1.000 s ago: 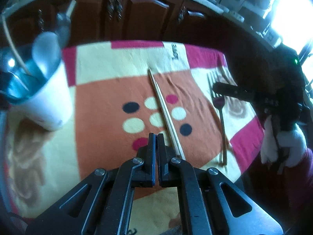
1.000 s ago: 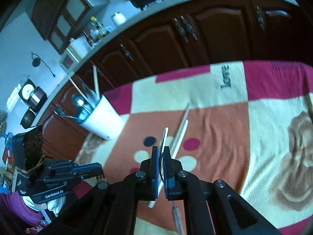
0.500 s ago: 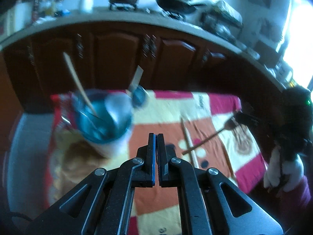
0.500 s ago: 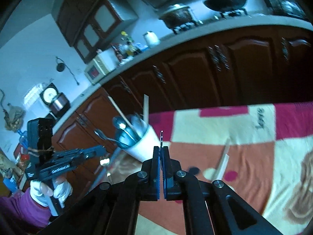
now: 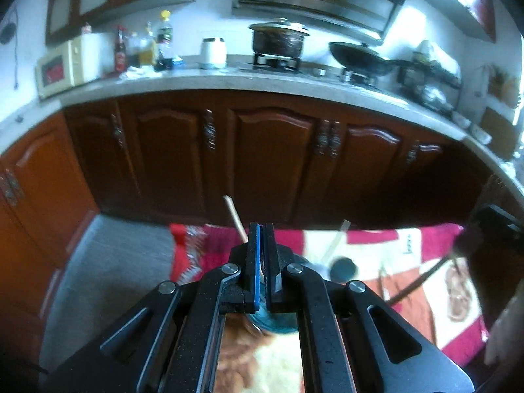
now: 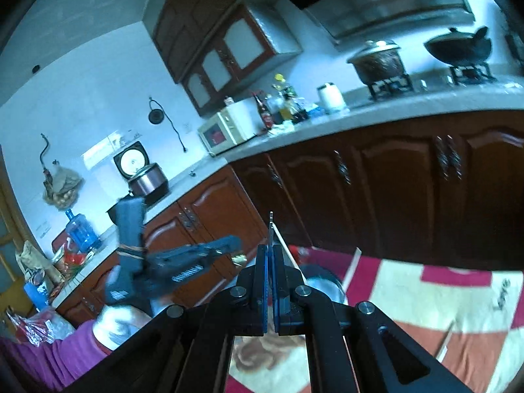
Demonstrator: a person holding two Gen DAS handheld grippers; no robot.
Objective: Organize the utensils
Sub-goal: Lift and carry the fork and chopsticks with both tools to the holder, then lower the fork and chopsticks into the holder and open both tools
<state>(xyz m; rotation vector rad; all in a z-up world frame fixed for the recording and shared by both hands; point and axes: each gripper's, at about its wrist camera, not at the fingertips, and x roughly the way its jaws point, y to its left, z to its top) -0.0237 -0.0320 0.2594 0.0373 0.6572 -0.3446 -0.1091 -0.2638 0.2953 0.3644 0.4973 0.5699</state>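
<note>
My left gripper [image 5: 261, 229] is shut and empty, raised over the utensil cup [image 5: 324, 267], which is mostly hidden behind its jaws; a chopstick [image 5: 235, 216] and a flat handle [image 5: 337, 235] stick out of the cup. My right gripper [image 6: 271, 249] is shut on a fork whose thin handle [image 6: 271, 221] pokes up between the jaws. In the left wrist view the fork [image 5: 422, 278] slants from the right gripper [image 5: 491, 229] toward the cup. A pair of chopsticks [image 6: 447, 340] lies on the patterned cloth [image 6: 425, 298]. The cup's rim [image 6: 322, 283] shows just right of my right jaws.
Dark wooden cabinets [image 5: 271, 157] and a countertop with a pot [image 5: 278, 37], a wok [image 5: 357, 57] and a microwave [image 5: 62, 65] stand behind the table. The left gripper [image 6: 183, 262] and the gloved hand [image 6: 121, 327] appear at the left of the right wrist view.
Both grippers have risen and tilted up, so the kitchen fills the views. The right gripper has carried the fork left toward the cup. The left gripper has moved over the cup.
</note>
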